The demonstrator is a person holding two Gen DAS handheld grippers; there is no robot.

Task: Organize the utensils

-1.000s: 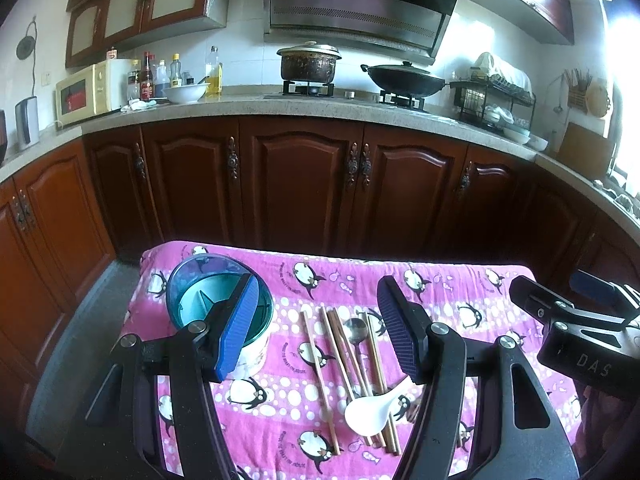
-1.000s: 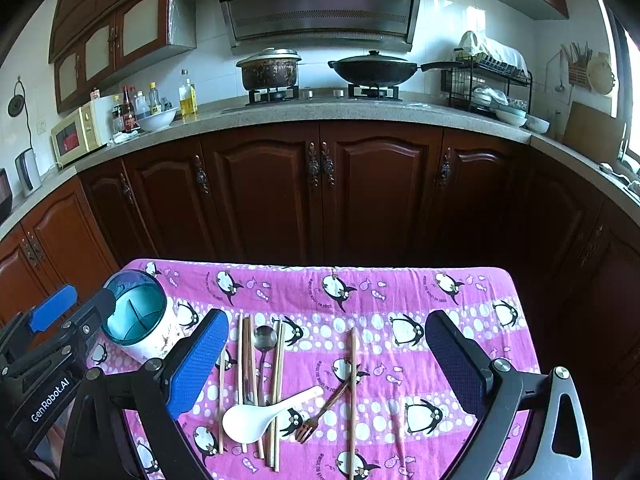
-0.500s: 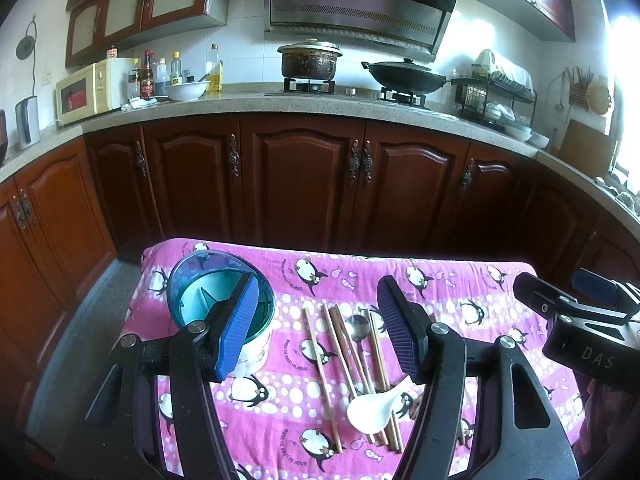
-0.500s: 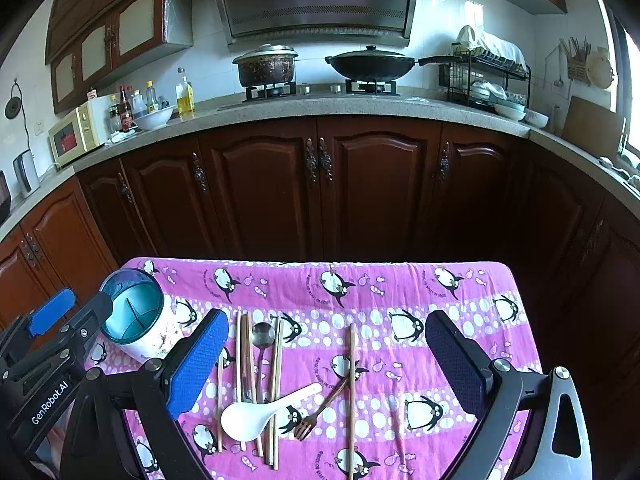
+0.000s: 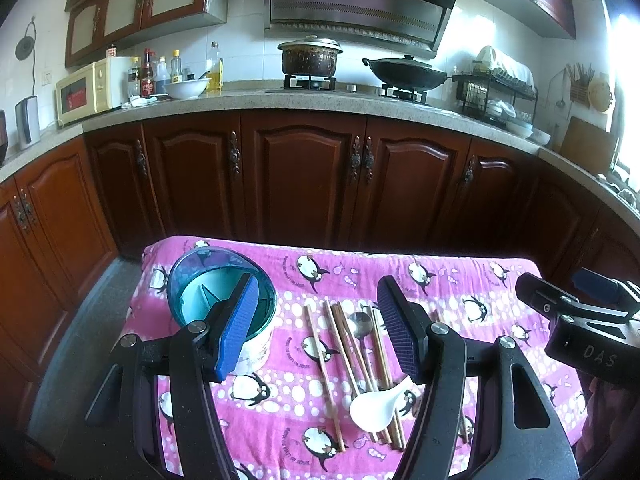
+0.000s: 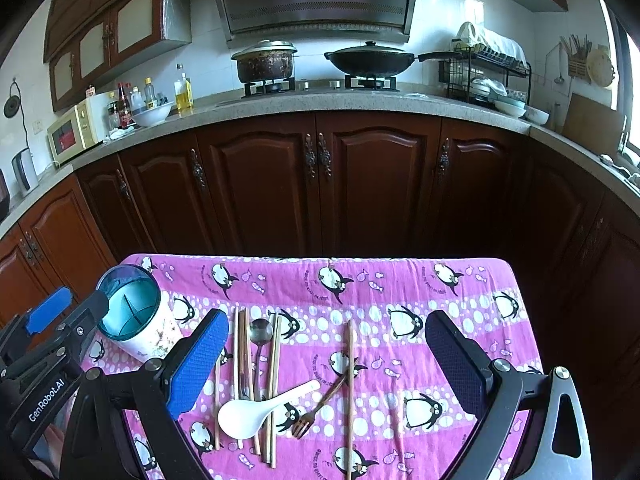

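Note:
On a pink penguin cloth (image 6: 440, 300) lie several wooden chopsticks (image 6: 242, 344), a metal spoon (image 6: 260, 329), a white soup spoon (image 6: 248, 414), a small wooden fork (image 6: 316, 410) and one chopstick on its own (image 6: 350, 392). A teal-rimmed white utensil holder (image 6: 148, 336) stands upright at the left, with nothing in it. My left gripper (image 5: 316, 332) hovers open above the chopsticks (image 5: 320, 360) and the white soup spoon (image 5: 378, 406). Its left finger covers part of the holder (image 5: 208, 258). My right gripper (image 6: 326, 364) stands wide open over the fork and the white spoon, holding nothing.
Dark wood cabinets (image 6: 320, 184) stand just beyond the table's far edge. The counter above holds a stove with a pot (image 6: 264, 62) and a wok (image 6: 370, 60), and a dish rack (image 6: 486, 76). Bare cloth lies to the right of the single chopstick.

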